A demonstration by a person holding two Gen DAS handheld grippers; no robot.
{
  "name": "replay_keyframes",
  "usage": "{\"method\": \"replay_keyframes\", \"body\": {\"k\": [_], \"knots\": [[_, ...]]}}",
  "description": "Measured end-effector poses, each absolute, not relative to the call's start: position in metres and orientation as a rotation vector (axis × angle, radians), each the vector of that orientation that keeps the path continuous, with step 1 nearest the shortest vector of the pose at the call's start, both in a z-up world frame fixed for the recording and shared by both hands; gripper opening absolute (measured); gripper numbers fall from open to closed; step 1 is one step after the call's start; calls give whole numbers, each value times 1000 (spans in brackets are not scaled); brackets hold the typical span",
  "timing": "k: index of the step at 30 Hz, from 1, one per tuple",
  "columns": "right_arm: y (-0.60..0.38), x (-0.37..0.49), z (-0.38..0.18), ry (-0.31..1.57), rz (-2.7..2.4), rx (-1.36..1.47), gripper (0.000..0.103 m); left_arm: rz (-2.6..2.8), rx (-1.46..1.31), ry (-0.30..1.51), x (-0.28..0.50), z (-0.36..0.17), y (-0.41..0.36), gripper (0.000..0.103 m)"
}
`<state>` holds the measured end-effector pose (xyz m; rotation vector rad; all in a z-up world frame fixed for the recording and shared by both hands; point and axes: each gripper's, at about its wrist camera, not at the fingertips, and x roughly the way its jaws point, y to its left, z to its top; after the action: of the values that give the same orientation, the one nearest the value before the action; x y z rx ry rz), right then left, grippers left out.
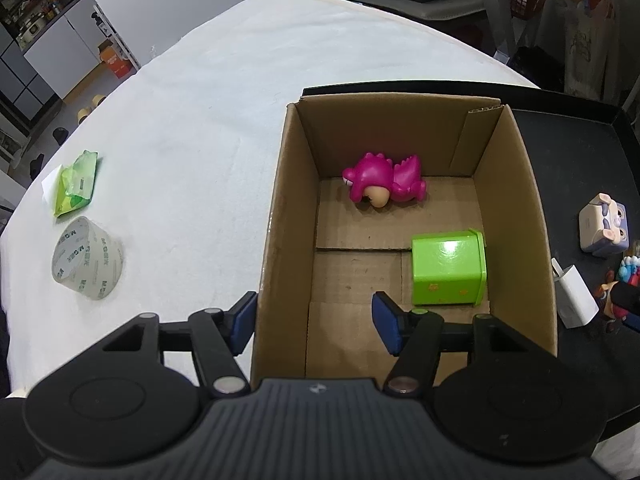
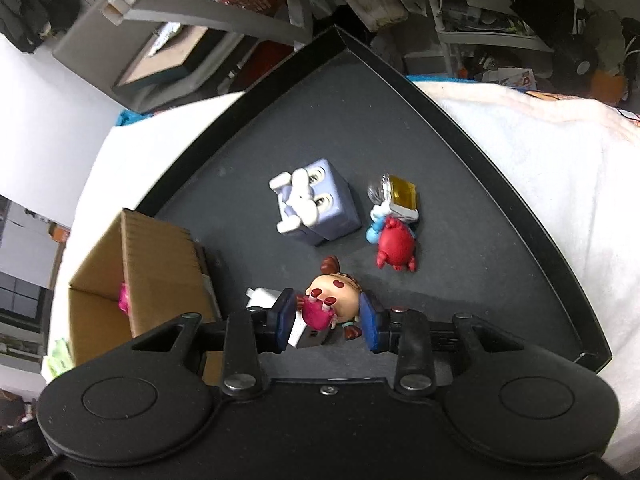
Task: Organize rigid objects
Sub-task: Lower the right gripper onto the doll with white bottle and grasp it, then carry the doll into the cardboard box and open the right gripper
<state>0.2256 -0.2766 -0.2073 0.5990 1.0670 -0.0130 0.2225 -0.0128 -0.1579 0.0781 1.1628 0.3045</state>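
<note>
the cardboard box [image 2: 160, 256] hides most of the pink toy [image 2: 124, 298].

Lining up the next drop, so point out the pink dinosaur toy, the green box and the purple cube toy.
pink dinosaur toy [image 1: 380, 178], left wrist view, on its pink back.
green box [image 1: 448, 268], left wrist view, on its glossy upper face.
purple cube toy [image 2: 336, 208], right wrist view, on its plain purple side.

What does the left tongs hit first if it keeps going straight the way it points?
Probably the cardboard box: the left tongs straddle its left wall, one pad outside, one inside, so its near rim or floor comes first. Depth is unclear.
</note>
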Motion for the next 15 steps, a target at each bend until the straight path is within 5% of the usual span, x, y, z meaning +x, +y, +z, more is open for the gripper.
{"method": "replay_keyframes", "body": {"k": [15], "knots": [[-275, 229, -187, 977, 35, 610, 34, 286, 15, 1148, 214, -152, 5, 61]]}}
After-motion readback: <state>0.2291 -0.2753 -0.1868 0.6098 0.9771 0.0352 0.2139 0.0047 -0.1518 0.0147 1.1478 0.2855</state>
